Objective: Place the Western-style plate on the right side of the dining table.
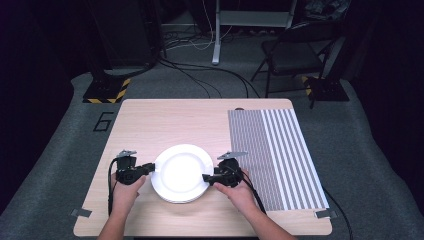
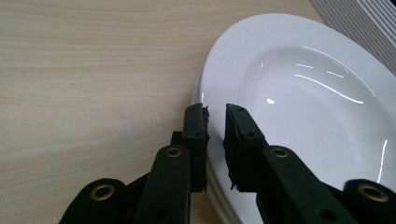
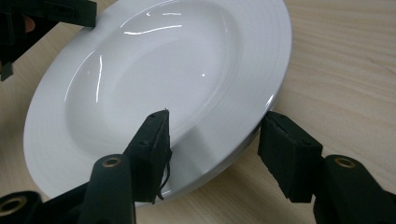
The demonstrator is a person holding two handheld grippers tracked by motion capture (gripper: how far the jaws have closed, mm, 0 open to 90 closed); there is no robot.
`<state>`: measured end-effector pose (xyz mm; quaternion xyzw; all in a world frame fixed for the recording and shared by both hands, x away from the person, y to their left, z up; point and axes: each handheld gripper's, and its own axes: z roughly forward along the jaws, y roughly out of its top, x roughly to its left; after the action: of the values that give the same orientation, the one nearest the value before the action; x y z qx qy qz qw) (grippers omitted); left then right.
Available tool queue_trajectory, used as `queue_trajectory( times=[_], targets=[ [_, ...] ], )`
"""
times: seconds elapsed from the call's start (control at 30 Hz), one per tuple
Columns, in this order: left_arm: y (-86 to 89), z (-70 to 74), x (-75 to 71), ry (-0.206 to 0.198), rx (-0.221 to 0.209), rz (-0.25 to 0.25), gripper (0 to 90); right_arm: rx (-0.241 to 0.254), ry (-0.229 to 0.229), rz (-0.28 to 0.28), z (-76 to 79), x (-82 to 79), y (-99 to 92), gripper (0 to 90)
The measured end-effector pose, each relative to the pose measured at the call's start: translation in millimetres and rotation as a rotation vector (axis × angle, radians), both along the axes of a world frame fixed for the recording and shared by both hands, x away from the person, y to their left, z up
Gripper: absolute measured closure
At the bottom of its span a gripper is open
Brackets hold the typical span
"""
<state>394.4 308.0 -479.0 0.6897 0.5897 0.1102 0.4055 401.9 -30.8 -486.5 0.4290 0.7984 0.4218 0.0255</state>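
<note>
Gripping the top white plate [image 2: 299,107] by its left rim, the left gripper [image 2: 215,140] is sitting low in the left gripper view with its jaws pinched narrow on that edge. At lower center of the right gripper view, the right gripper [image 3: 219,154] is standing with its jaws apart, one pad [image 3: 154,149] over the rim and the other beside the stack's edge, not pressing. Both plates are lying stacked at lower center of the high view on the wooden table [image 1: 165,120], just left of a striped mat [image 1: 280,155].
</note>
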Motion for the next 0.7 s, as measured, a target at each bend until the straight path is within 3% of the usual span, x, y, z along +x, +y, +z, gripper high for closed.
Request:
queue_trajectory(
  times=[0.1,0.27,0.7],
  targets=[
    [0.1,0.2,-0.1,0.004,0.0,-0.005,78.9,-0.015,-0.014,-0.002,0.9,-1.8,1.5,43.3],
    [-2.0,0.5,-0.5,-0.001,0.012,-0.004,79.1,0.007,0.009,-0.016,1.9,-2.6,-0.2,45.4],
    [-11.7,-2.3,0.6,0.006,0.002,-0.044,79.3,0.047,0.004,-0.041,11.0,-1.6,-9.5,46.7]
  ],
)
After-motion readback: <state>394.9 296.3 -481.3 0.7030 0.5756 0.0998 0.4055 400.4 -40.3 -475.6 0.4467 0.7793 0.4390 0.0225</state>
